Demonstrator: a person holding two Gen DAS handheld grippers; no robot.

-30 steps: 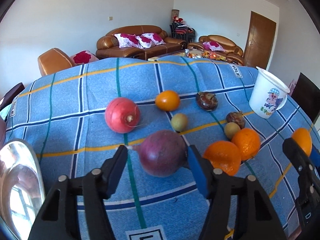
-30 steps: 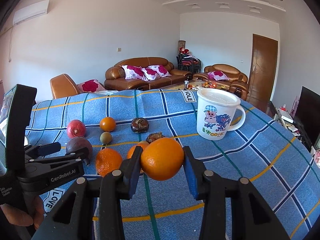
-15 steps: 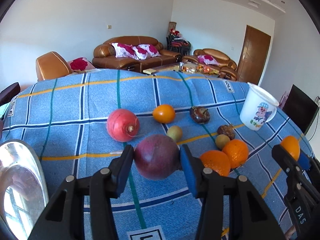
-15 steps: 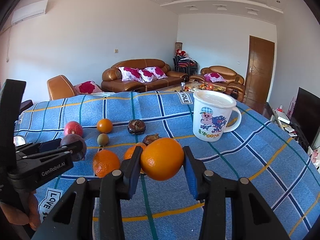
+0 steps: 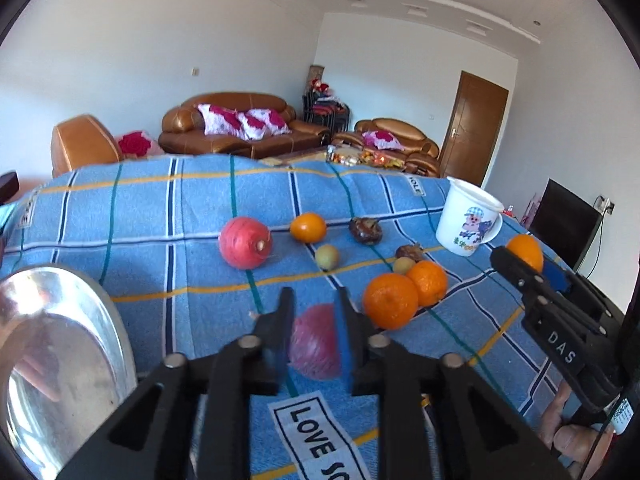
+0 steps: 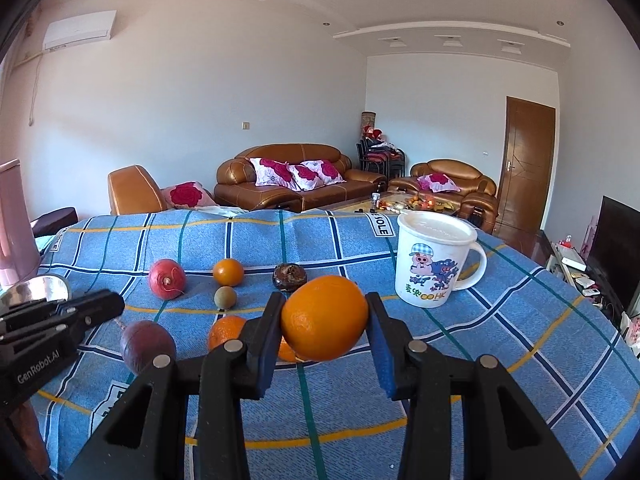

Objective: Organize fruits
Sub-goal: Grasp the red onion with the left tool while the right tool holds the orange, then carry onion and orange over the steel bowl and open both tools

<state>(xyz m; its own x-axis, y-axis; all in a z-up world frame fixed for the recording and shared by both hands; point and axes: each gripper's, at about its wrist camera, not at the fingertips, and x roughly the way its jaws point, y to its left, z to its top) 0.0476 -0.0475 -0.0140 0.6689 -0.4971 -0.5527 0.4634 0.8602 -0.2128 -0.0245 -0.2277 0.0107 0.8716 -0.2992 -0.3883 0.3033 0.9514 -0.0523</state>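
The blue checked cloth (image 5: 160, 248) on the table has a white patch (image 5: 320, 436) near the front that says "LOVE SO", and the rest is cut off. A small white tag (image 6: 378, 224) at the far edge reads "IOLE". The white cup (image 6: 434, 264) shows a cartoon pig above the letters "OOHK". The right tongs (image 5: 528, 264) say "DAS" on the side. The left tongs (image 6: 108, 308) say "GenRobot.AI".

A: What does the right gripper (image 6: 325, 322) hold?
B: A large orange (image 6: 325, 317), clamped between both pads, above the checked blue cloth (image 6: 500, 344).
A: And the white mug (image 6: 434, 258)?
B: It stands upright just right of and behind that orange.
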